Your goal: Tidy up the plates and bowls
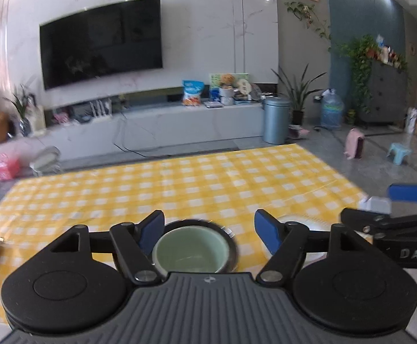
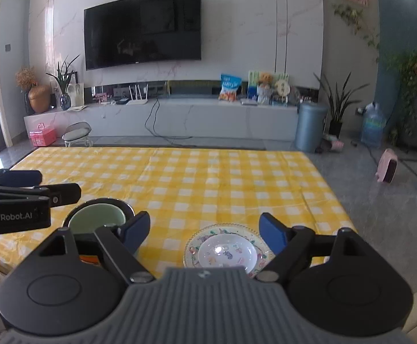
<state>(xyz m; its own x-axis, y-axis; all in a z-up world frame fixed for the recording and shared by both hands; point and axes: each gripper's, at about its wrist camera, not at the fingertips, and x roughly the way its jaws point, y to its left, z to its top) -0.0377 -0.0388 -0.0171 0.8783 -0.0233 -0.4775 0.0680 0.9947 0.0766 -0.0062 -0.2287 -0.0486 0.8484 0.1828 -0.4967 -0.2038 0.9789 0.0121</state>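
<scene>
Left gripper (image 1: 208,230) spread wide, blue pads (image 1: 267,233) apart, nothing pinched; it hangs low over the near left part of the table, and the green bowl (image 1: 191,250) shows in the gap between the fingers, not touched. Bowl sits inside a darker ring, maybe a second dish under it, can't tell. Right gripper (image 2: 204,232) also spread wide, empty, over the near right part; the patterned plate (image 2: 228,250) lies under its gap with a small white bowl (image 2: 227,253) nested on top, pads clear of both. Green bowl is left of the plate stack, the two well apart, both near the front edge of the yellow checked tablecloth (image 2: 208,177). The rest of the cloth runs far toward the TV wall. Wall-mounted TV (image 2: 142,28) above a long white console (image 2: 179,117), blue-grey bin (image 2: 310,127) to its right, pink box (image 2: 42,134) on the floor far left.
</scene>
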